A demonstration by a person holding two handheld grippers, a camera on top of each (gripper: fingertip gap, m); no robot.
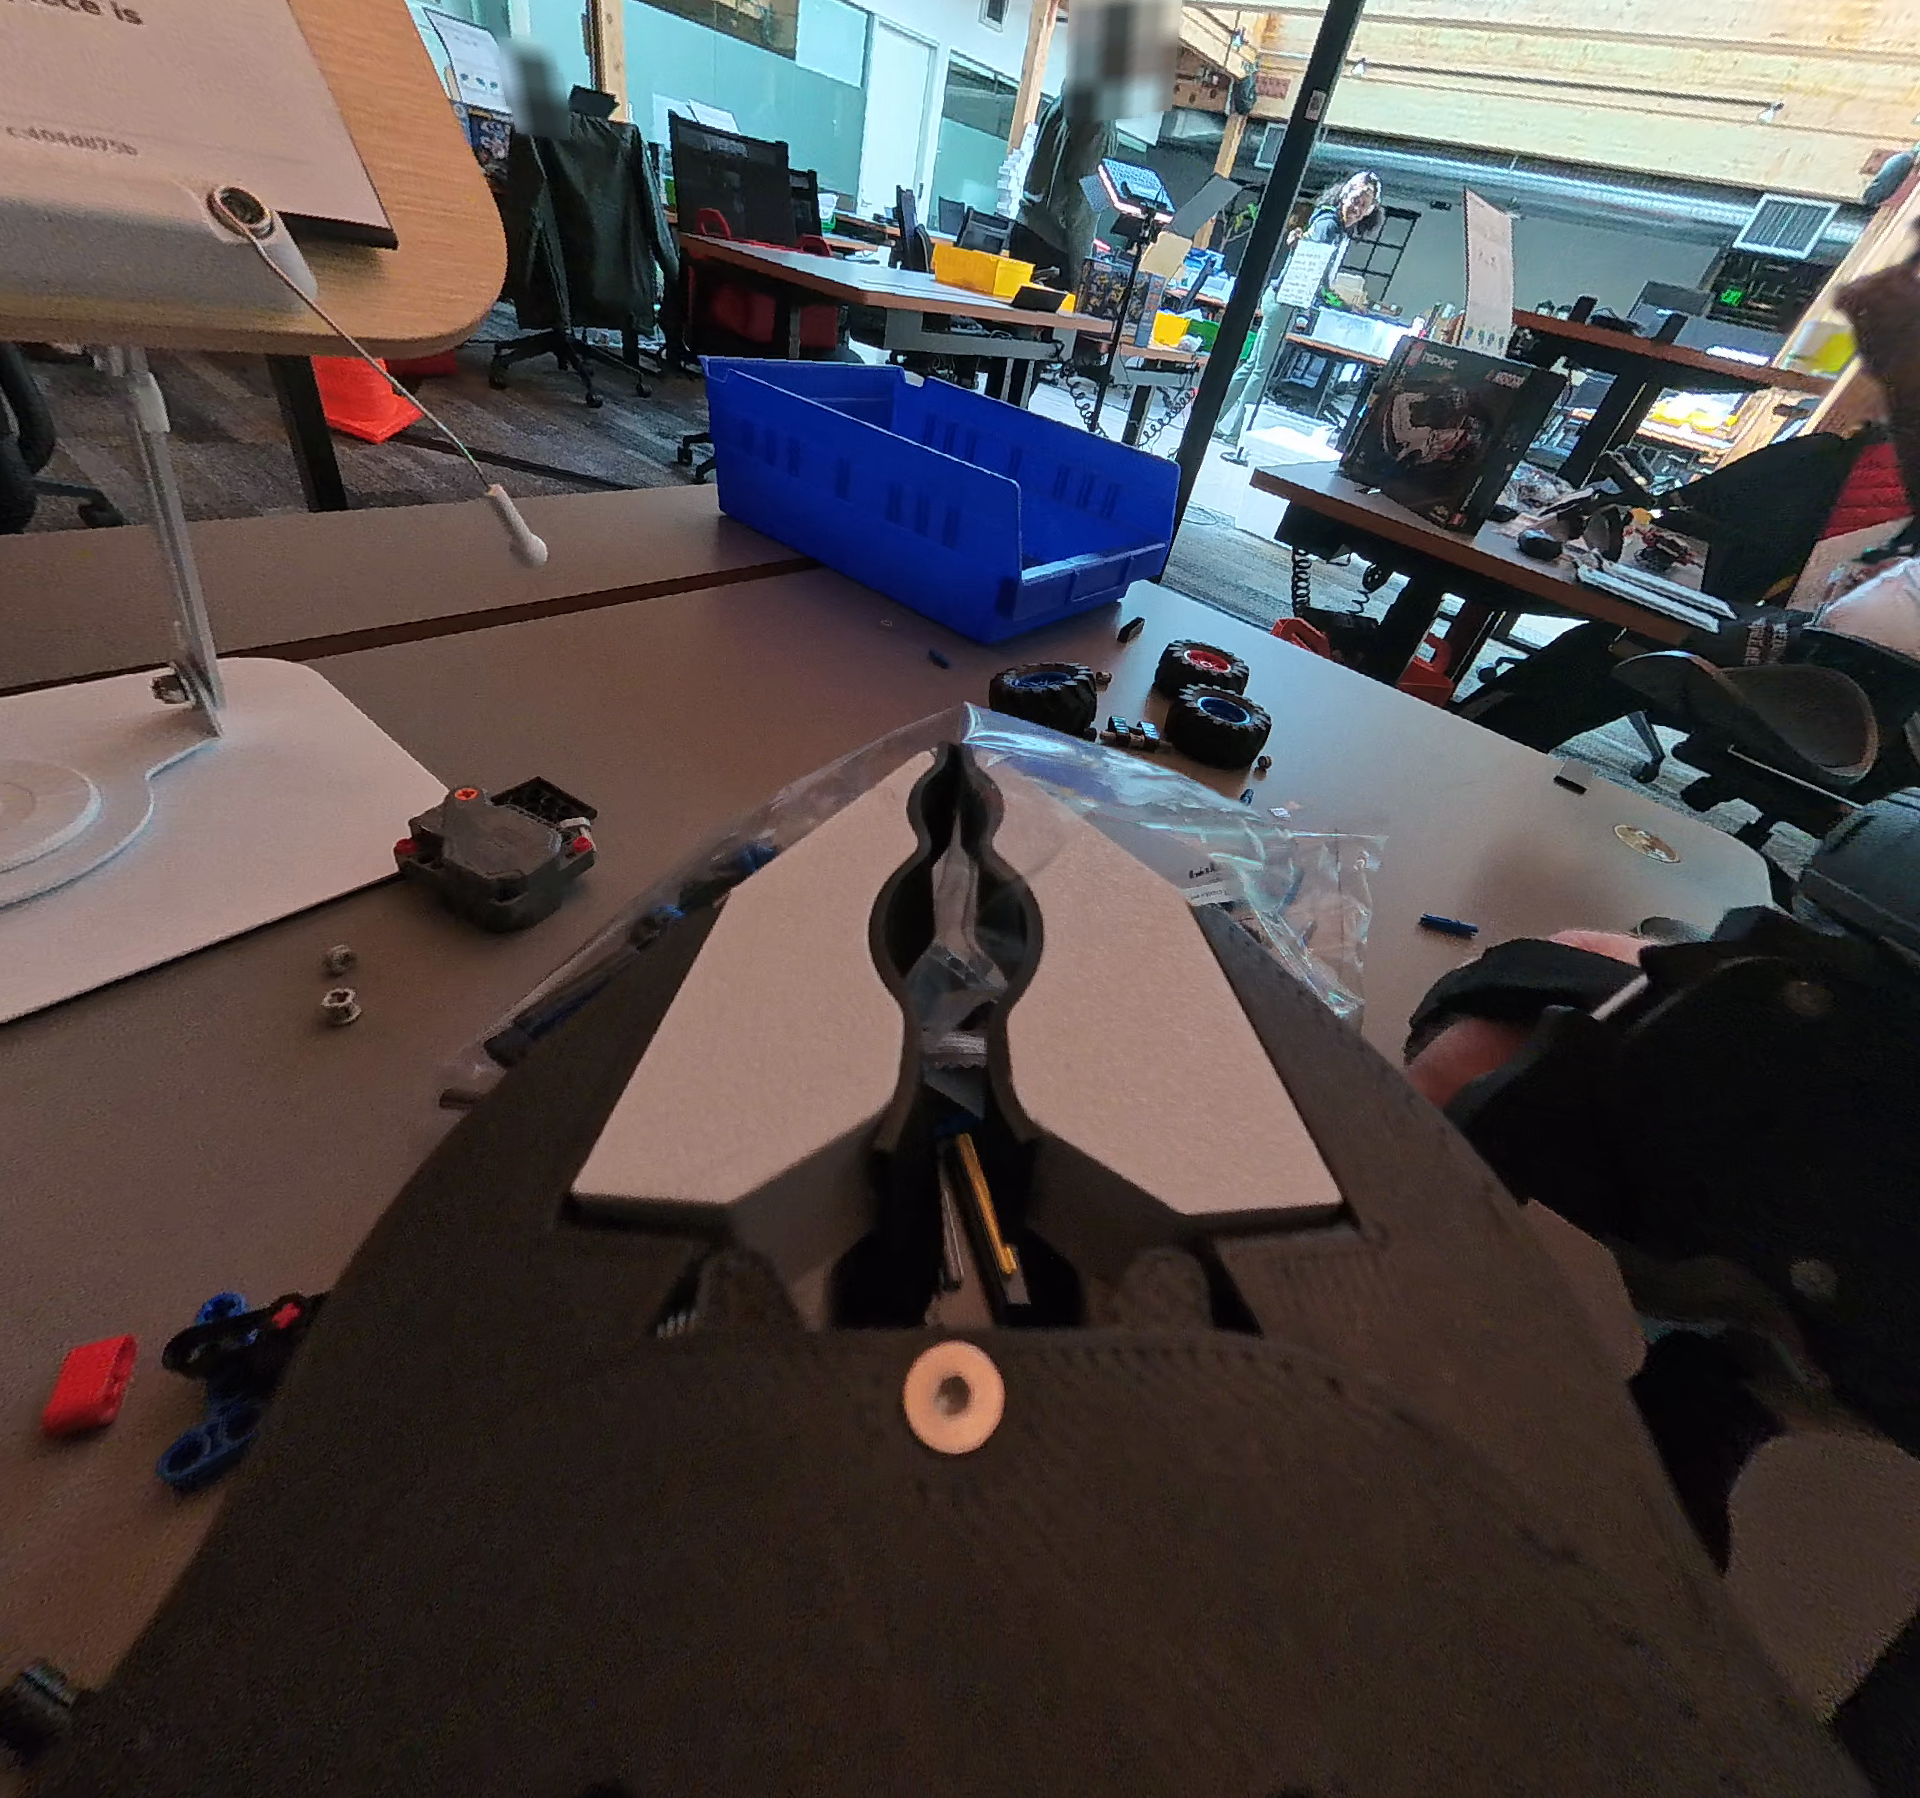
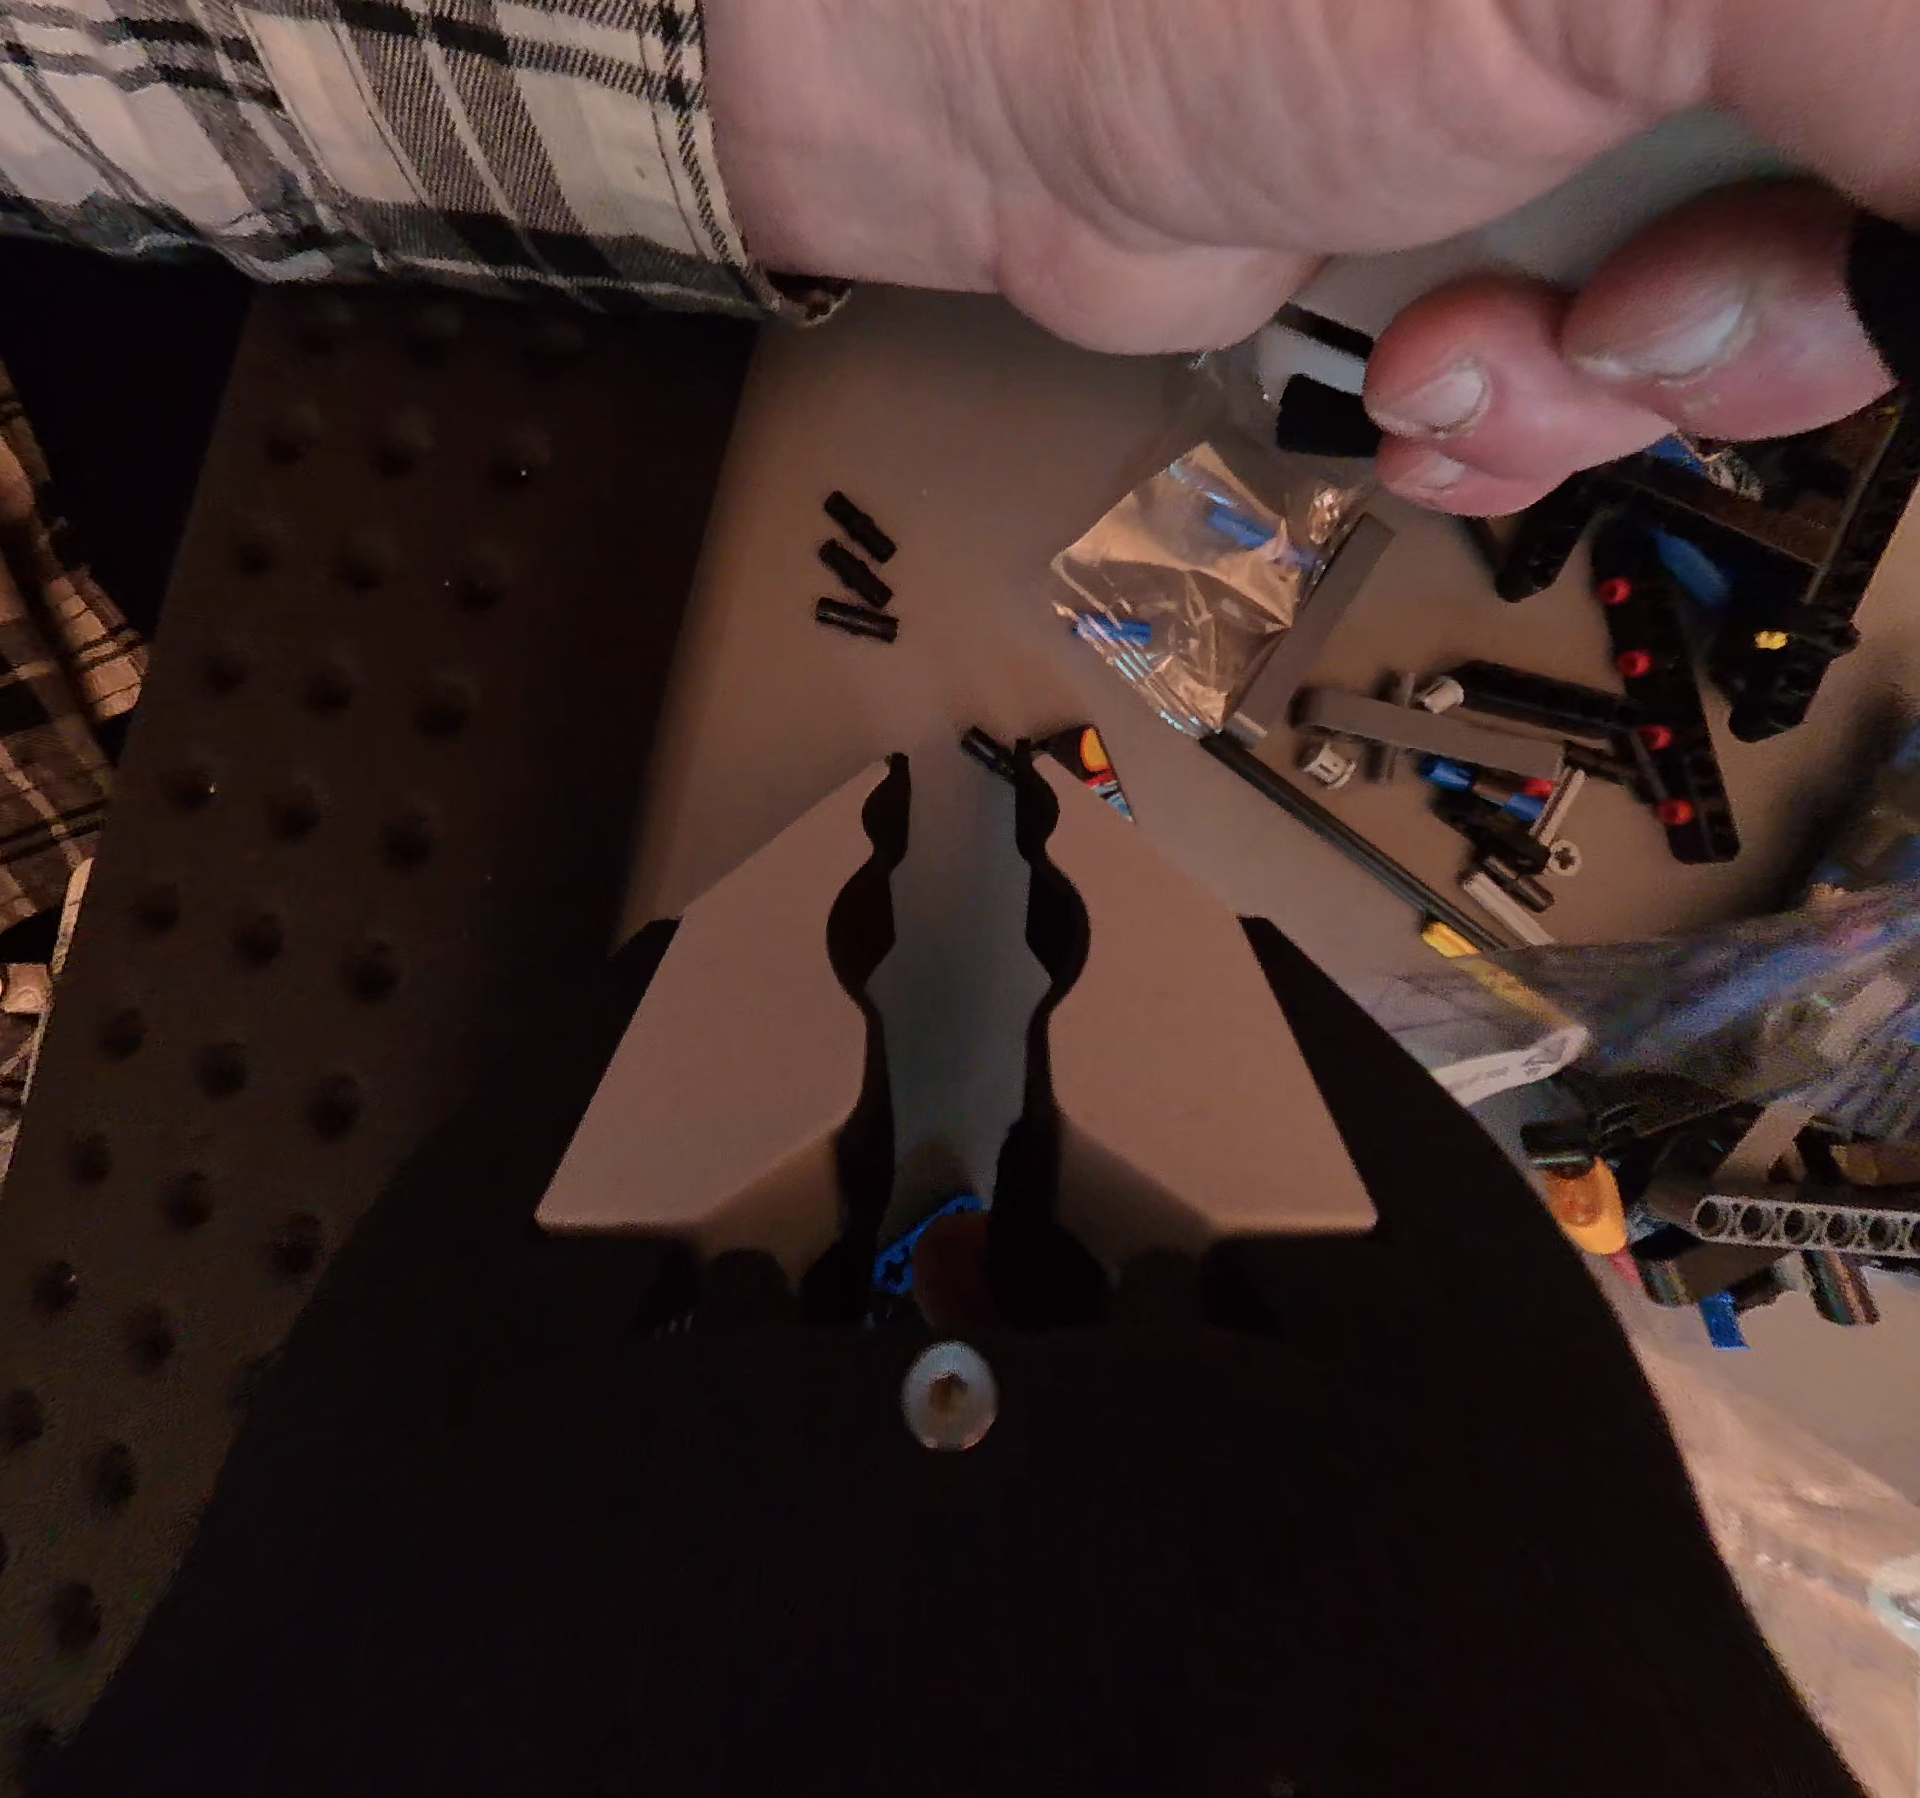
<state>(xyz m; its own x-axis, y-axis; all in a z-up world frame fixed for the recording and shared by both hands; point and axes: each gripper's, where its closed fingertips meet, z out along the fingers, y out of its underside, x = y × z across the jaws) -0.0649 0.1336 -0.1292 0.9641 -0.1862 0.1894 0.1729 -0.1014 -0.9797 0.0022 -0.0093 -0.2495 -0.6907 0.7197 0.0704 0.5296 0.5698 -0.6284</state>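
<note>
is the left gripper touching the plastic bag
Touching: the left wrist view shows the left gripper shut on the plastic bag, film pinched between its fingers.

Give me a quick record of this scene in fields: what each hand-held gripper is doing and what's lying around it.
Left hand-held gripper: shut on clear plastic bag holding small blue parts
Right hand-held gripper: open, empty, above the table
Nearest to right: small black pin at its fingertips; three black pins farther off
Behind left: blue bin, three toy wheels
Left of left: grey motor block

Grey table (image 1: 644,668), blue bin (image 1: 935,491), toy wheels (image 1: 1216,722)
</note>
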